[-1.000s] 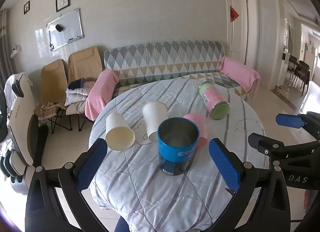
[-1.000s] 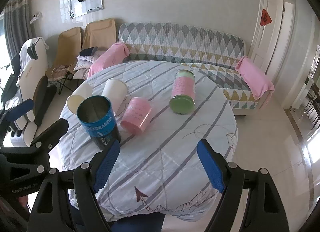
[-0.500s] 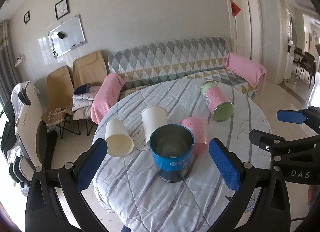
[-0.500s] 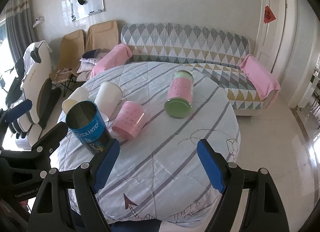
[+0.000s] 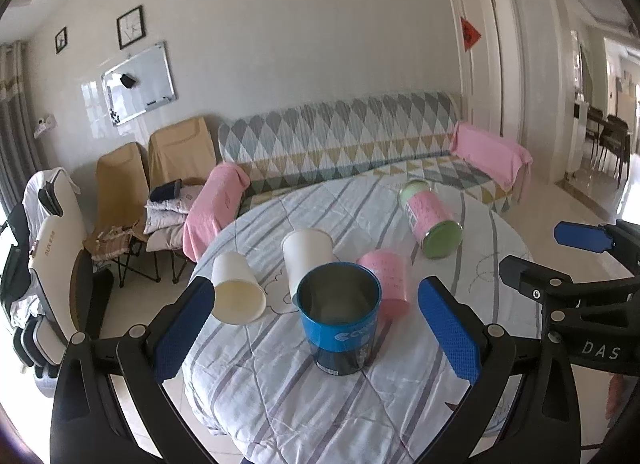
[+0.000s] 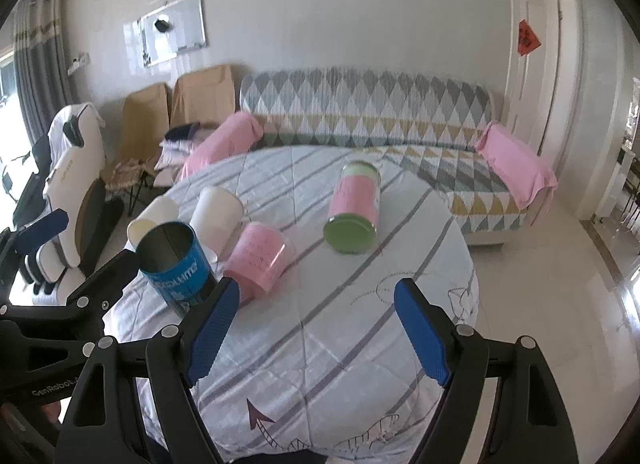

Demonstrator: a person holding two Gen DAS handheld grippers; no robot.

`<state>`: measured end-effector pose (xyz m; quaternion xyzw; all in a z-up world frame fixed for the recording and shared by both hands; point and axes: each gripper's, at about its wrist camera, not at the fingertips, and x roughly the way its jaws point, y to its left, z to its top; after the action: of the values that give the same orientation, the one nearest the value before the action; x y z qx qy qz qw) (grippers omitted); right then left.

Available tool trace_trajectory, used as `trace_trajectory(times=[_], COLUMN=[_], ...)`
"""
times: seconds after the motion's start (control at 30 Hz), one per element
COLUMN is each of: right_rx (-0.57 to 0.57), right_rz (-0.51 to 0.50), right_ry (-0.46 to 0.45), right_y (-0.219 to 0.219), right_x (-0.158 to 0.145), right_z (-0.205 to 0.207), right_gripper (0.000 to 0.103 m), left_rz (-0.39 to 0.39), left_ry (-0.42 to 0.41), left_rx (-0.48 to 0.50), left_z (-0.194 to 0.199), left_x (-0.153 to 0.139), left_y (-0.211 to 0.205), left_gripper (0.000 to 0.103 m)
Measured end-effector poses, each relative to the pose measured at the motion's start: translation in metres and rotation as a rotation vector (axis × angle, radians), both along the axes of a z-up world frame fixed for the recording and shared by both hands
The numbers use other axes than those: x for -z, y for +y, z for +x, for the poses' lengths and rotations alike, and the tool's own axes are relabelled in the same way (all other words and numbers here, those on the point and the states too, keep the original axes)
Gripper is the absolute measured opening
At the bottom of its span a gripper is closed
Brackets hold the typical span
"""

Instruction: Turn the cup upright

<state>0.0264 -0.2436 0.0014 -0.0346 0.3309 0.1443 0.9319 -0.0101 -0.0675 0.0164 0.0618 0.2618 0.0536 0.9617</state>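
Above the near table edge, your left gripper [image 5: 316,324] and right gripper [image 6: 316,328] are spread wide, gripping nothing; the blue tin [image 5: 339,318] stands upright at 12 o'clock of the left.

A: what's on the desk [image 6: 340,344] from where you're standing?

B: blue tin [image 6: 176,260] upright, mouth open. Pink cup [image 6: 260,258] on its side just beside it, two white cups [image 6: 216,219] behind. Pink-and-green canister [image 6: 354,207] lying apart, toward the sofa [image 6: 360,103].

A: and the tongs?

B: right tongs [image 6: 316,330] gaping wide over the striped cloth, holding nothing. Left tongs [image 6: 76,260] poke in beside the tin.
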Motion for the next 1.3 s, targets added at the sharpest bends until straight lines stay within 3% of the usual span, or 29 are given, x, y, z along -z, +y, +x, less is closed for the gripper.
trace_trajectory(times=[0.13, 0.77, 1.17, 1.3], right_rx=[-0.006, -0.013, 0.005, 0.013], right_rz=[0.021, 0.059, 0.063, 0.054], right_ry=[-0.073, -0.35, -0.342, -0.351], right_y=[0.002, 0.016, 0.019, 0.022], right_x=[-0.004, -0.004, 0.001, 0.001], right_z=[-0.011, -0.049, -0.049, -0.051], right_gripper=[0.081, 0.085, 0.085, 0.085], left_rz=[-0.025, -0.082, -0.055, -0.034], left_ry=[-0.043, -0.101, -0.12, -0.165], left_rx=[-0.013, -0.043, -0.069, -0.081], left_z=[-0.009, -0.028, -0.028, -0.03], left_x=[-0.002, 0.003, 0.014, 0.017], left_y=[0.008, 0.022, 0.023, 0.02], left_gripper=[0.103, 0.103, 0.103, 0.103])
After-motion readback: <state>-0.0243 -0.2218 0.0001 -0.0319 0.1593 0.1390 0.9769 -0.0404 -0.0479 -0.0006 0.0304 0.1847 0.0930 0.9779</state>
